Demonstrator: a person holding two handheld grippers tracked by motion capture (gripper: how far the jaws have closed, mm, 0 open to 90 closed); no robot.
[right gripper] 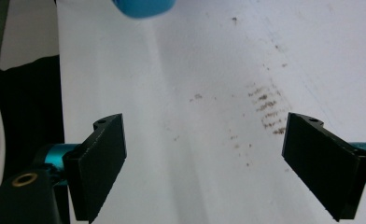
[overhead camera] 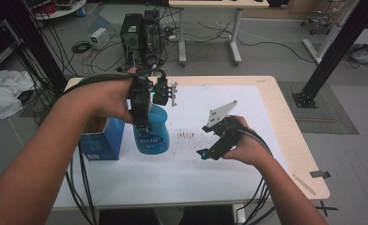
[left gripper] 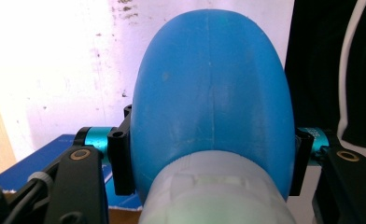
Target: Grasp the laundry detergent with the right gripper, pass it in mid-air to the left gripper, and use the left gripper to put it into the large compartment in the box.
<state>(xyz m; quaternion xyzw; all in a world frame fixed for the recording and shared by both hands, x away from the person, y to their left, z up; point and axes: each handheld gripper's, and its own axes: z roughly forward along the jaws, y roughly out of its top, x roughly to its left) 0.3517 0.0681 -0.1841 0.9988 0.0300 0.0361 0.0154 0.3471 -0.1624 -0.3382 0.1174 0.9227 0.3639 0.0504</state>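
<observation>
A blue plastic bottle (overhead camera: 152,135) with a printed label stands upright over the white sheet (overhead camera: 210,168), beside a blue box. My left gripper (overhead camera: 142,123) comes down from above and is shut on the bottle's upper body. In the left gripper view the jaws press both sides of the blue bottle (left gripper: 209,93), with its pale grey top (left gripper: 218,196) nearest the camera. My right gripper (overhead camera: 205,153) hovers to the right of the bottle, pointing toward it. Its jaws stand wide apart with nothing between them (right gripper: 204,163), and the bottle's edge (right gripper: 144,7) sits at the top.
A blue cardboard box (overhead camera: 100,140) stands left of the bottle. Dark smudges (overhead camera: 186,135) mark the sheet between the two grippers, seen also as stains (right gripper: 265,109). Cables trail off the table's front edge. Computers and a desk stand on the floor beyond.
</observation>
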